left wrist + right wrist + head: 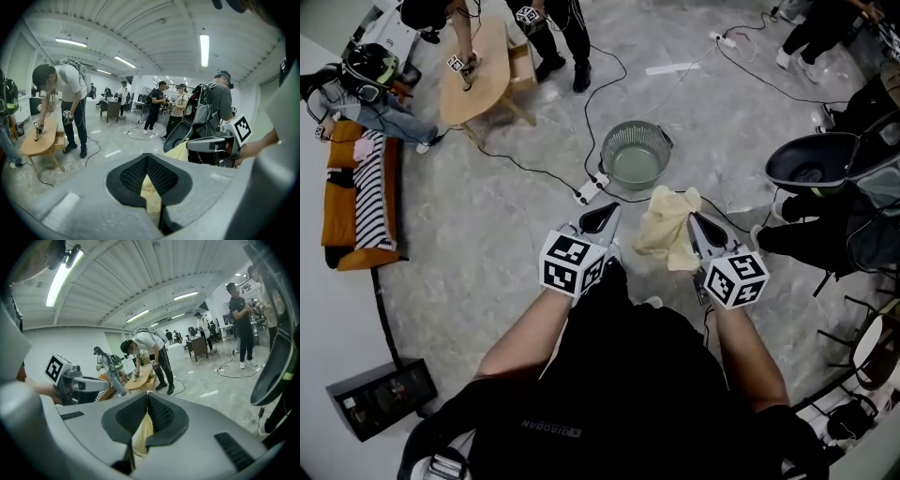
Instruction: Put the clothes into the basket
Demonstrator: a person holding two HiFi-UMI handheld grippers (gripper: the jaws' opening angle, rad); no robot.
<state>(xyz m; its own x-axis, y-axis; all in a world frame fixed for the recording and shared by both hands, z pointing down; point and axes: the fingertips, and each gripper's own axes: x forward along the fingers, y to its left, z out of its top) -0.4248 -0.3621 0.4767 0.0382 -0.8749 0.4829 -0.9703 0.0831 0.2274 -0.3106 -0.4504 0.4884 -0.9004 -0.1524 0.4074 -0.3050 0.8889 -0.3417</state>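
Tongs: both the left tongs [148,158] and the right tongs [148,397] are held out side by side in front of the person, each closed on fabric.
Hard to make out: from the head view no fabric shows at the left tongs' tip, so how the cloth [667,225] runs across to that pair cannot be told. Its near edge is cut off behind the right tongs and their marker cube.
Left tongs: black ribbed pads meet at the top. A fold of pale yellow cloth fills the narrow wedge below them, pinched between the pads.
Right tongs: pads pressed together in the same way, gripping a strip of the same yellow fabric that hangs down through the gap.
Cloth: pale yellow, soft and crumpled, bunched into loose folds. It is lifted off the floor [487,244], lies against the inner side of the right tongs, and sits between the two pairs.
Basket: round, grey-green basket [606,148] with a slatted wall, standing on the floor beyond the cloth and apart from it.
Beside the basket: a white power strip [591,190] with cables lies just beside it.
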